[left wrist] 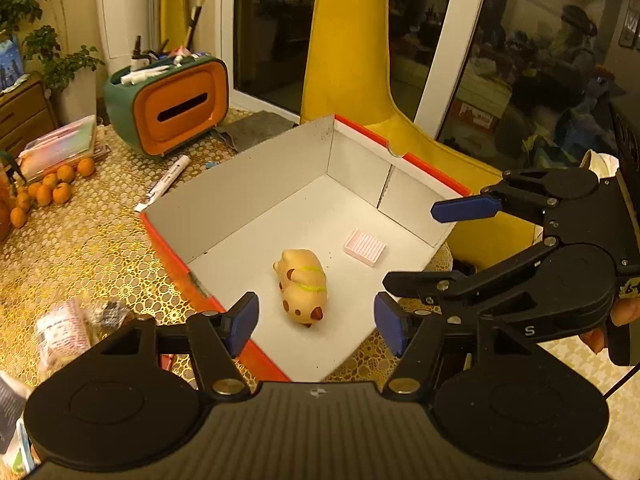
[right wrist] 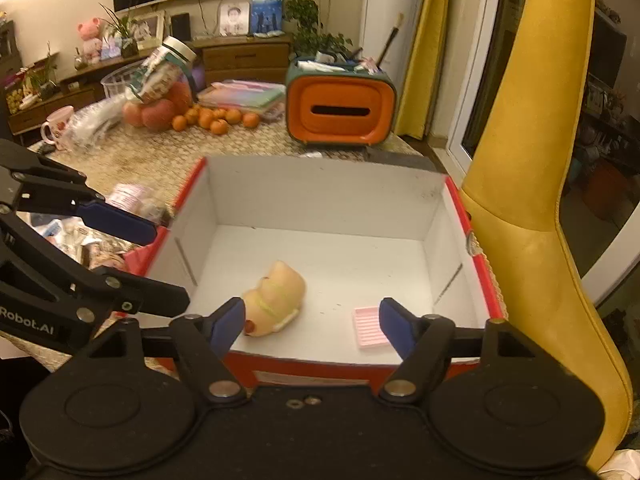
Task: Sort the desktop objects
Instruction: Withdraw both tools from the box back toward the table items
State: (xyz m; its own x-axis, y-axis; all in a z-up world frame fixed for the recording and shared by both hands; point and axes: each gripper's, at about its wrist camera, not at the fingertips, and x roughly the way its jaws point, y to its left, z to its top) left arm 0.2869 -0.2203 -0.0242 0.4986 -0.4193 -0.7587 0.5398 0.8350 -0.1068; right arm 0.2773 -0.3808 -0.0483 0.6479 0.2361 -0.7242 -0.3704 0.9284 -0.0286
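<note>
Left gripper (left wrist: pixel 316 322): jaws spread wide, nothing between them, poised over the near corner of the box (left wrist: pixel 248 178)
Right gripper (right wrist: pixel 312 330): jaws equally wide, holding nothing, at the box's red front edge
Box: white inside, red outside, open top, on a gold-patterned tablecloth (left wrist: pixel 92 236)
Toy pig (left wrist: pixel 303 286): on its side on the box floor, near the middle
Pink ridged tray (left wrist: pixel 365 247): flat on the box floor, apart from the pig
Left view only: marker pen (left wrist: pixel 168 178) beside the box
Right view only: pink mug (right wrist: pixel 58 126), jar (right wrist: pixel 166 70), large fruit
Both views: orange tissue holder (right wrist: pixel 340 110), tangerines (right wrist: pixel 216 118), yellow chair (right wrist: pixel 532 200)
</note>
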